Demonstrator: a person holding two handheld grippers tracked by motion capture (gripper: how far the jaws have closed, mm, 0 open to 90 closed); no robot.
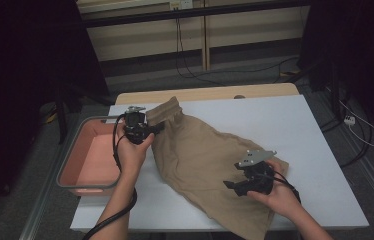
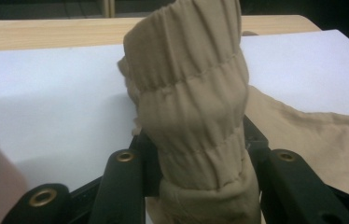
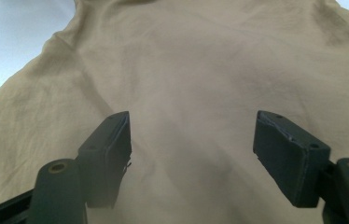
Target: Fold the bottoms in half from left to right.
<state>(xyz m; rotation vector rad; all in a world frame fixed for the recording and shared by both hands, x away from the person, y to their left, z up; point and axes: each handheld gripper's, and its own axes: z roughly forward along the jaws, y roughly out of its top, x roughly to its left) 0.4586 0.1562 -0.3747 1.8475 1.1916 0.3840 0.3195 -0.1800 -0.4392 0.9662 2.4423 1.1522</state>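
Right now my left fingers [image 2: 196,186] are clamped tight on the bunched elastic waistband [image 2: 191,93] of the tan shorts [image 1: 210,165]; the gathered band stands up between the two of them, w/ the rest of the cloth trailing off past my right-hand finger onto the white tabletop [image 1: 285,130]. My right fingers [image 3: 193,158] are spread wide, holding nothing, hovering just over flat cloth that runs under and ahead of them; can't tell if the tips touch it. In the high view the left gripper [image 1: 137,127] sits at the waistband end, the right gripper [image 1: 252,180] at the leg end, well apart, shorts stretched diagonally between. Step in hand, I'd say: one end pinched, 2nd end not yet taken, so prob. the start of a fold or a lift toward the pink bin [image 1: 92,187], which lies behind my left fingers at the tabletop edge. Next move calls for dropping the right fingers onto a hem or fold, closing on 1 or 2 layers, then moving both hands together so the cloth doesn't twist. Count: 1 pair of shorts, 1 bin, 2 grippers, 1 tabletop.
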